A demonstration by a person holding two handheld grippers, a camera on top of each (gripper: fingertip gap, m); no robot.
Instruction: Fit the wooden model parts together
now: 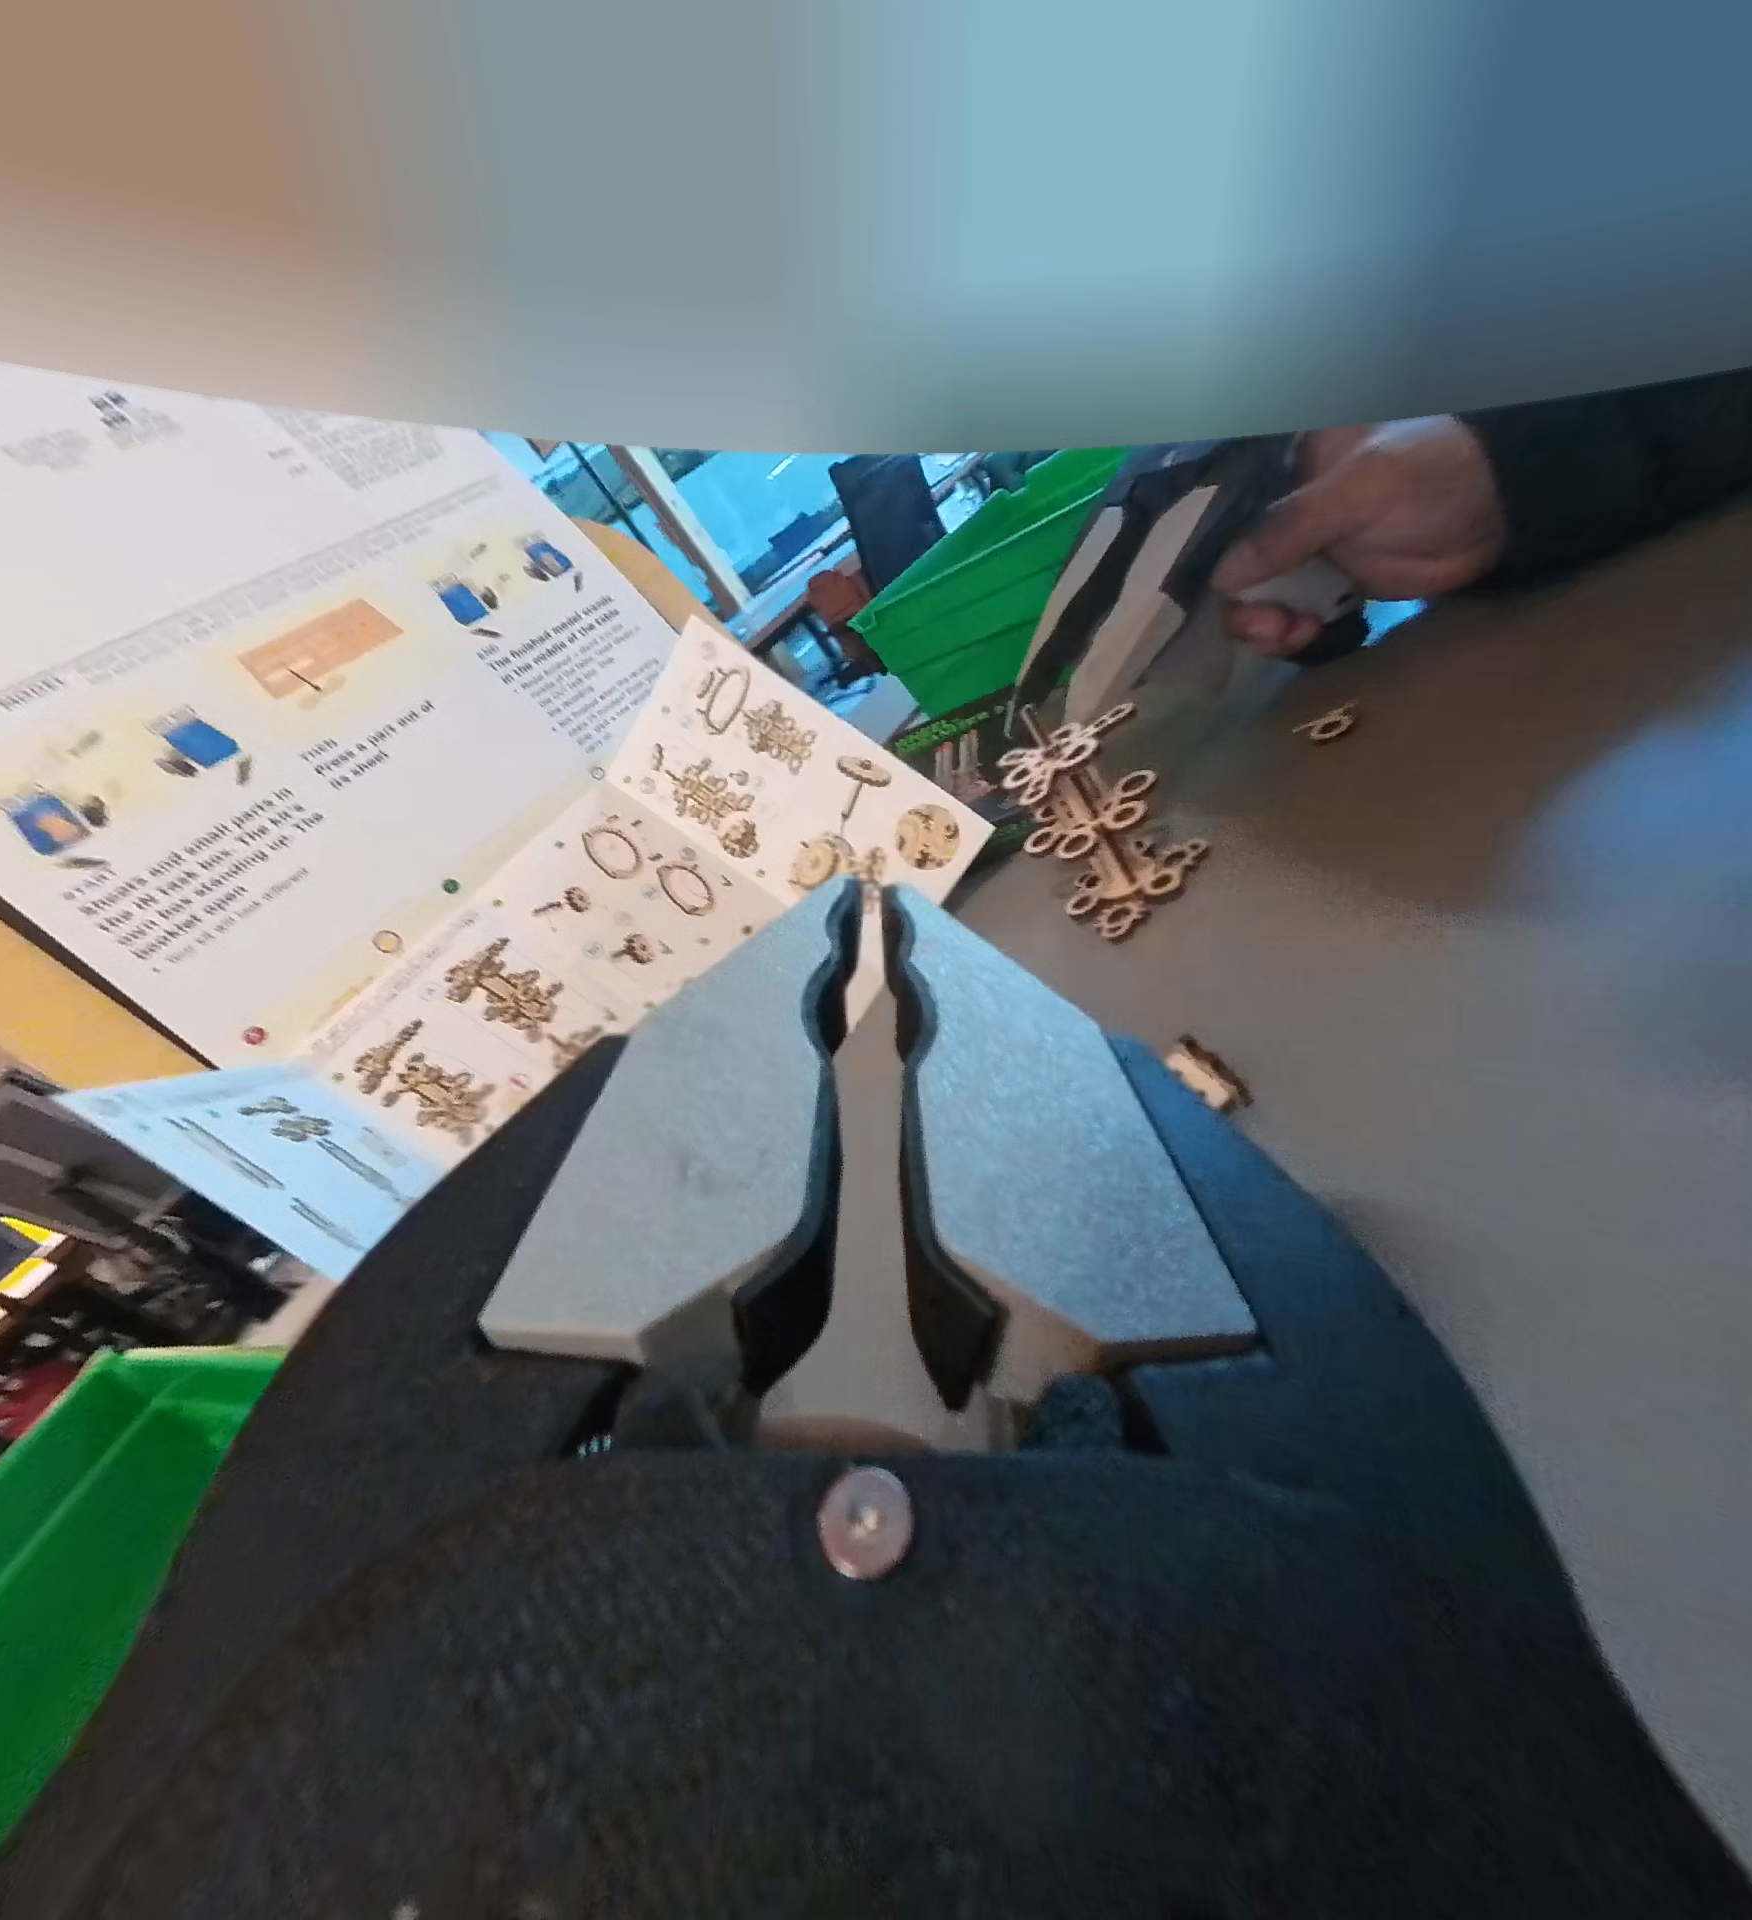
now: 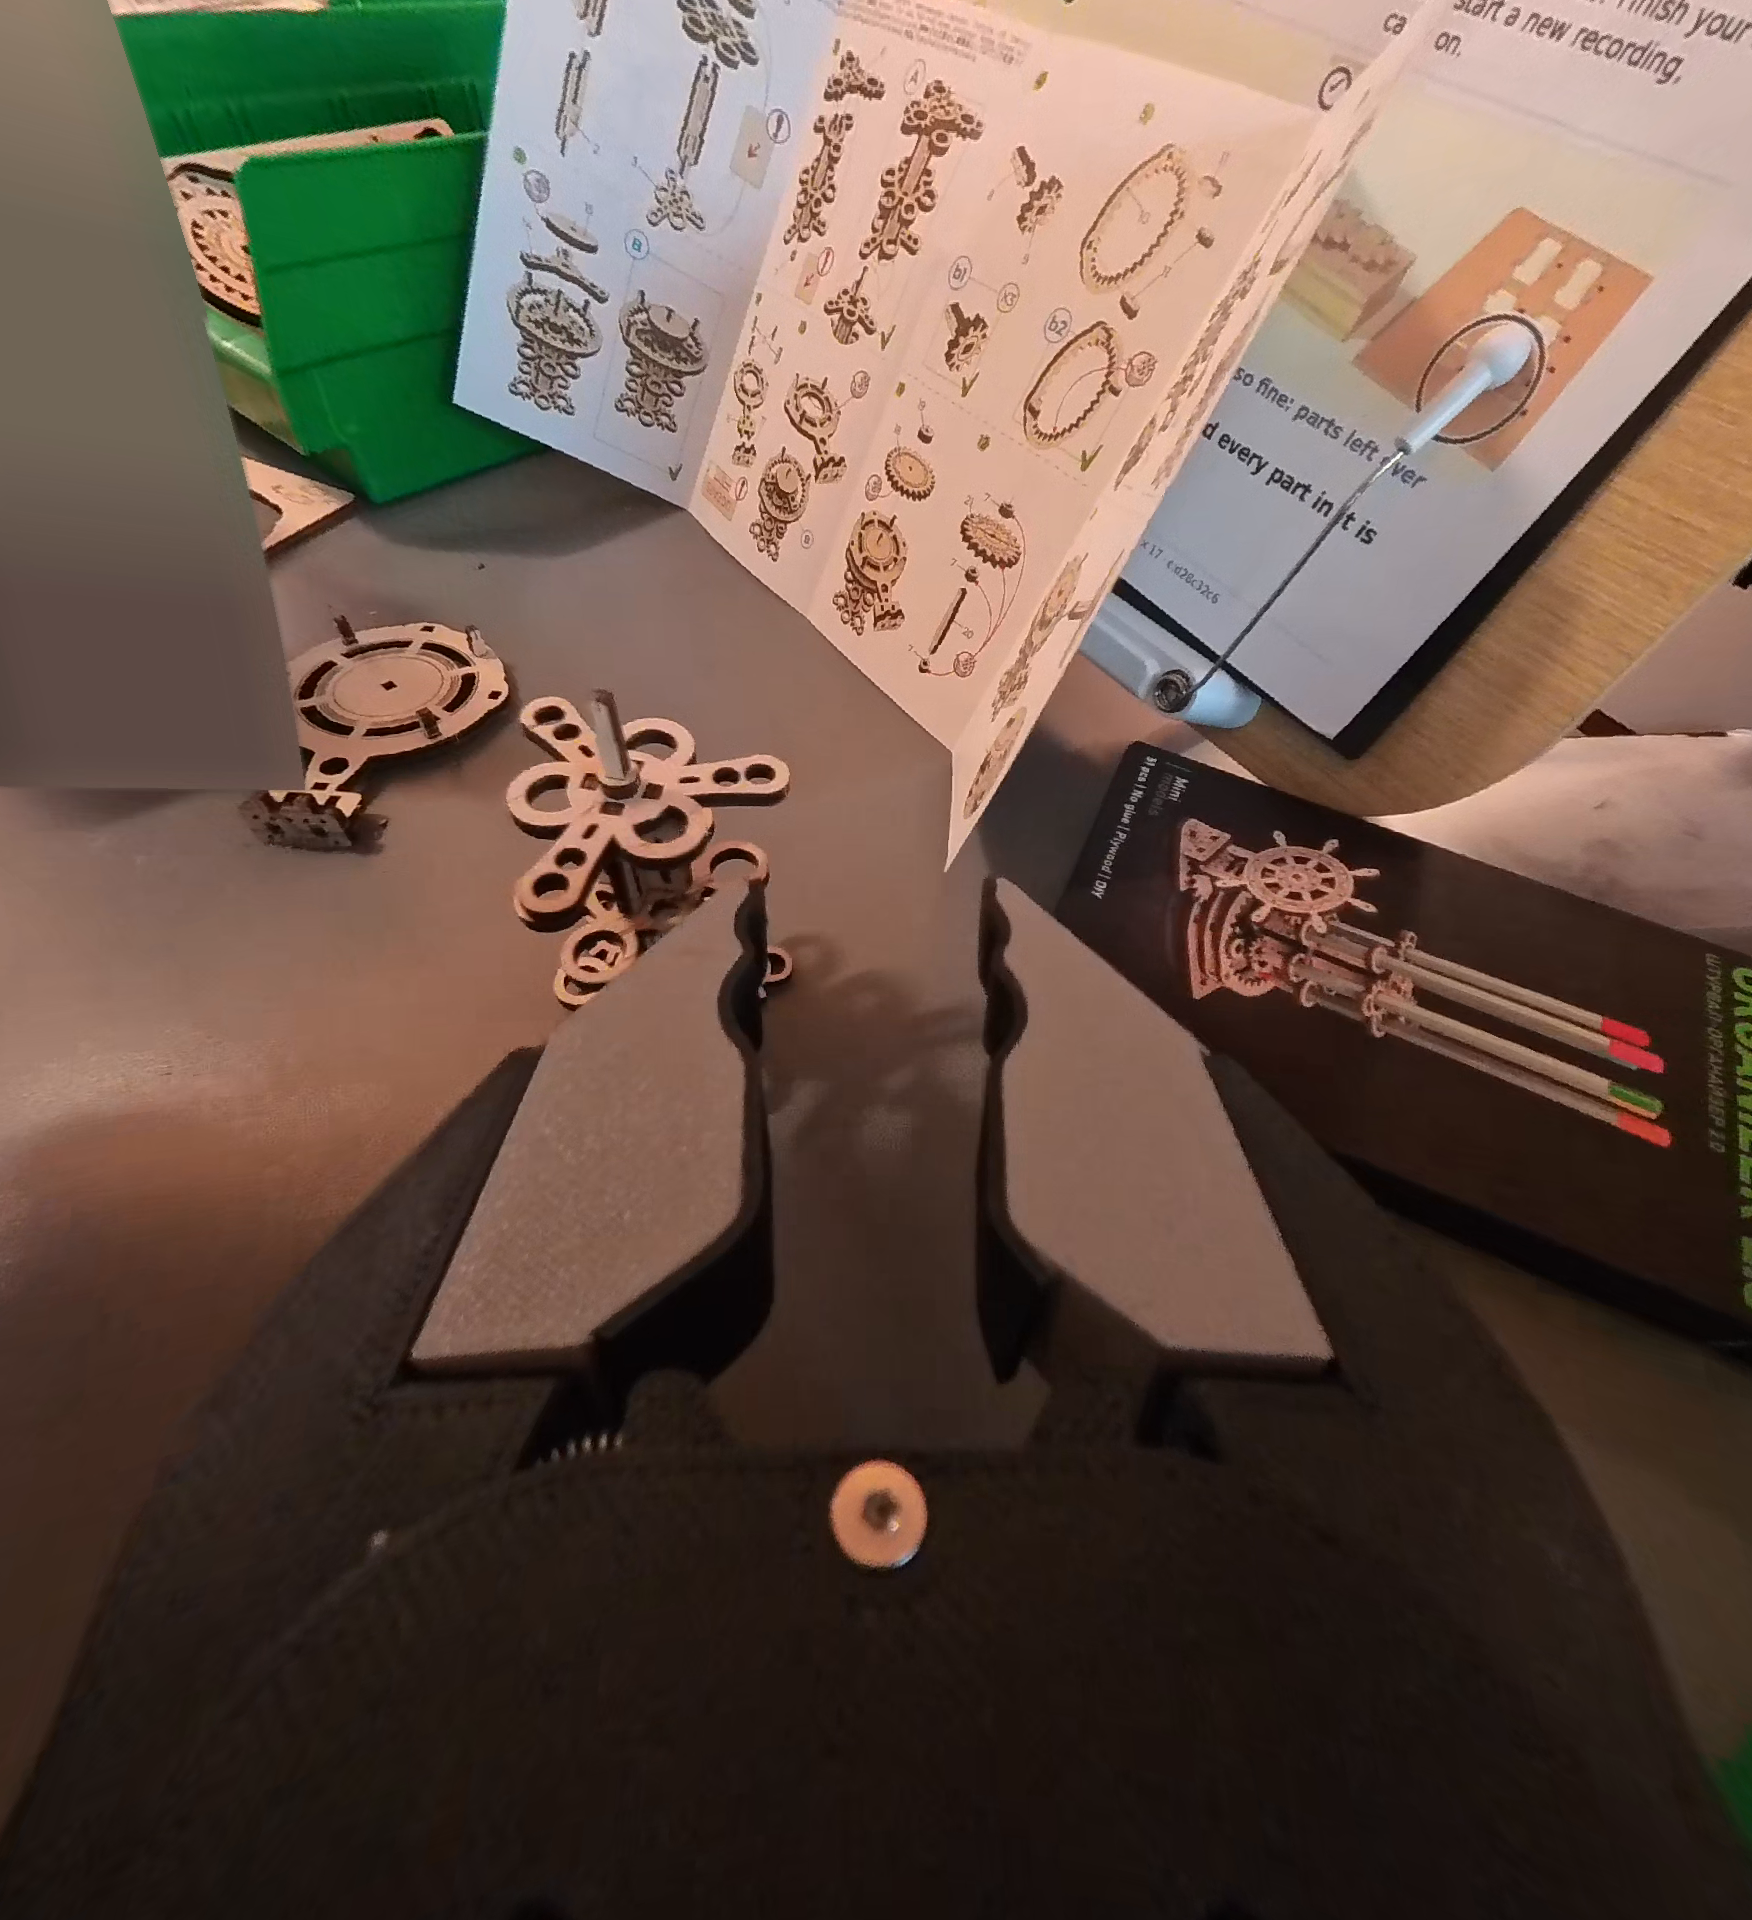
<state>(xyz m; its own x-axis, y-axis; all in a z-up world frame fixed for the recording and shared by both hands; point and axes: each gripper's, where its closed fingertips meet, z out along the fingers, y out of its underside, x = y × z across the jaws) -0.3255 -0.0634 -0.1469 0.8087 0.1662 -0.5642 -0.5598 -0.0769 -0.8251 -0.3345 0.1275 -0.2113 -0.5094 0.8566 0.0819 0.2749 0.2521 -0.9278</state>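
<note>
In the right wrist view, the stacked ring assembly [image 2: 633,831] is found just left of the jaw tips, the round frame part [image 2: 389,696] farther left, the folded booklet [image 2: 851,312] stood ahead, and the kit box [image 2: 1474,1039] laid right.

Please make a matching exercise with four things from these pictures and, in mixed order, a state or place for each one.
1. left gripper
2. right gripper
3. instruction booklet
4. black kit box

a. lies flat on the table
b. fingers wide apart, nothing between
c. stands unfolded
d. fingers almost together, nothing between

Pairs: 1-d, 2-b, 3-c, 4-a
</note>
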